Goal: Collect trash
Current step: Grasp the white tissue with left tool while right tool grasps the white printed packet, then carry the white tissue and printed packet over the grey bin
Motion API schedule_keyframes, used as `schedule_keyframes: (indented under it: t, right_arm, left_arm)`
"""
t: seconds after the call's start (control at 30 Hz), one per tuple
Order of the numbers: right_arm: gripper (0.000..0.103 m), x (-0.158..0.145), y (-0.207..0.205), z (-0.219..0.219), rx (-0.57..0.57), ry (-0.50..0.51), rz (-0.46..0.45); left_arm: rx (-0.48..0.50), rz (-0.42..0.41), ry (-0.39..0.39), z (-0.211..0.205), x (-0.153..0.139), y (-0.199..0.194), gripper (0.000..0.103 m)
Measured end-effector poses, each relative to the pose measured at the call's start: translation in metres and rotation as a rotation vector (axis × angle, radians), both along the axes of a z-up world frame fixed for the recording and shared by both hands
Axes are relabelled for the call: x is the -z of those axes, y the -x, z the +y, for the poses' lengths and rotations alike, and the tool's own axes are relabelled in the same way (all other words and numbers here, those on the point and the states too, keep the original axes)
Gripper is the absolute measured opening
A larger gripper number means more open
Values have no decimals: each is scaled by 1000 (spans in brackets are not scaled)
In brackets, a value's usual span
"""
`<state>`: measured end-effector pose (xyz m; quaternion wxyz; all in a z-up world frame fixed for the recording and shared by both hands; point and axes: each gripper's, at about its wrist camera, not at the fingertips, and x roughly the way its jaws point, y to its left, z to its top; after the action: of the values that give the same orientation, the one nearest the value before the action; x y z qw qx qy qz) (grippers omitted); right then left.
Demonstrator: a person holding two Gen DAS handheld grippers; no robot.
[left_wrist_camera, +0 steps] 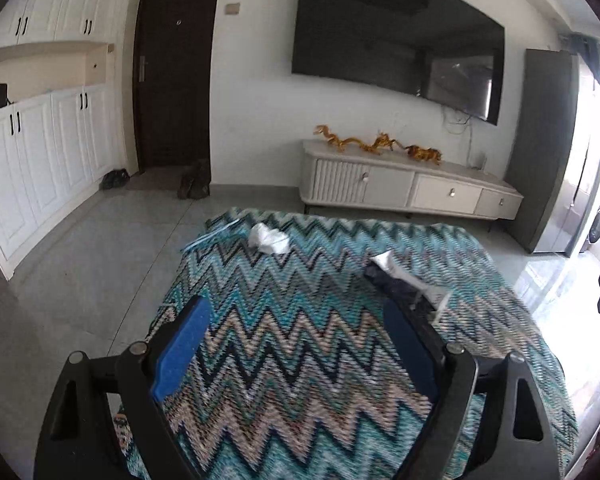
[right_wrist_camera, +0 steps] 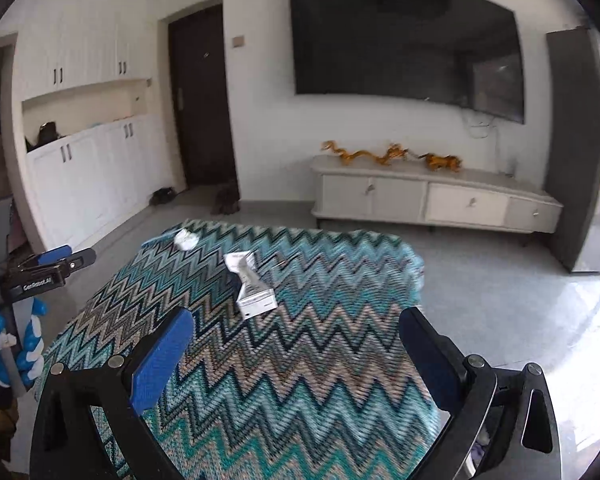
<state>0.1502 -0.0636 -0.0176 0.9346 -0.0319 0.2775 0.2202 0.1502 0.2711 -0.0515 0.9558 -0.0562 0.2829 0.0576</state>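
Trash (crumpled) on zigzag cloth — left claw; right claw; both wide open, empty.

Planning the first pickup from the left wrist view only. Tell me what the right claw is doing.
Observer: The right claw is open, nothing between its pads, above the zigzag cloth.
Operator: Describe the carton my finger half hides.
Observer: The white carton lies on the cloth, far flaps open, ahead of the right claw.
Operator: Report my left claw from there.
Observer: The left claw shows side-on, left of the cloth, nothing in it.
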Motion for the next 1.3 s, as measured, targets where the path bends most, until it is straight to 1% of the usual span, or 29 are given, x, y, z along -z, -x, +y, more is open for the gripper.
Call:
schedule_keyframes:
  t: [0.13, 0.23, 0.4, 0.47, 0.53, 0.63, 0.7, 0.73, 0.77, 0.8, 0.83, 0.87, 0.9, 0.93, 0.97, 1.0, 1.03, 1.07, 1.17, 1.3]
  right_arm:
    - [103, 27, -46, 31, -84, 11, 71]
    - [103, 53, -77, 55, -139, 22, 120]
    - [103, 94, -121, 83, -194, 4, 202]
    - [103, 108, -135, 95, -205, 7, 224]
    - [103, 116, -147, 102, -214, 5, 236]
    - [103, 125, -161, 107, -214, -16, 258]
    - [103, 129, -168, 109, -217, -30, 272]
    - [103, 131, -170, 110, -221, -32, 278]
    - [103, 134, -172, 111, -222, -32, 286]
    - [103, 136, -175, 112, -222, -33, 293]
    - [101, 138, -177, 112, -222, -35, 303]
    - [98, 141, -179, 113, -221, -37, 318]
    - [89, 143, -179, 114, -223, -38, 328]
    - [82, 146, -180, 114, -226, -38, 341]
    - [78, 148, -181, 114, -225, -38, 353]
    - [67, 149, -183, 114, -219, -38, 360]
    - [55, 150, -184, 112, -211, -40, 366]
    - [55, 150, -184, 110, -206, -45, 370]
    - [55, 147, -178, 102, -205, -68, 377]
    - [53, 138, -161, 87, -196, -70, 365]
  left_arm:
    - [-17, 64, 70, 34, 23, -41, 88]
    - [-29, 106, 103, 50, 37, -83, 88]
    - [-46, 191, 71, 59, 62, -166, 88]
    - [-80, 225, 42, 63, 72, -197, 88]
    - [-112, 253, 39, 68, 84, -225, 88]
    - [-129, 278, 43, 72, 96, -252, 88]
    - [-129, 291, 30, 70, 102, -262, 88]
    - [-123, 295, 35, 71, 105, -266, 88]
    - [-116, 299, 45, 72, 106, -268, 83]
    - [-107, 307, 60, 73, 109, -271, 74]
    - [-100, 316, 76, 73, 111, -273, 68]
    - [-93, 322, 93, 75, 113, -272, 59]
    - [-87, 322, 104, 76, 114, -272, 53]
    - [-83, 319, 104, 75, 115, -270, 51]
    - [-81, 317, 101, 74, 114, -267, 45]
    - [-73, 317, 108, 72, 115, -264, 35]
    - [-63, 316, 124, 71, 114, -259, 30]
    - [-54, 315, 137, 71, 114, -253, 22]
    - [-30, 307, 155, 63, 107, -234, 17]
    - [2, 282, 157, 44, 95, -201, 15]
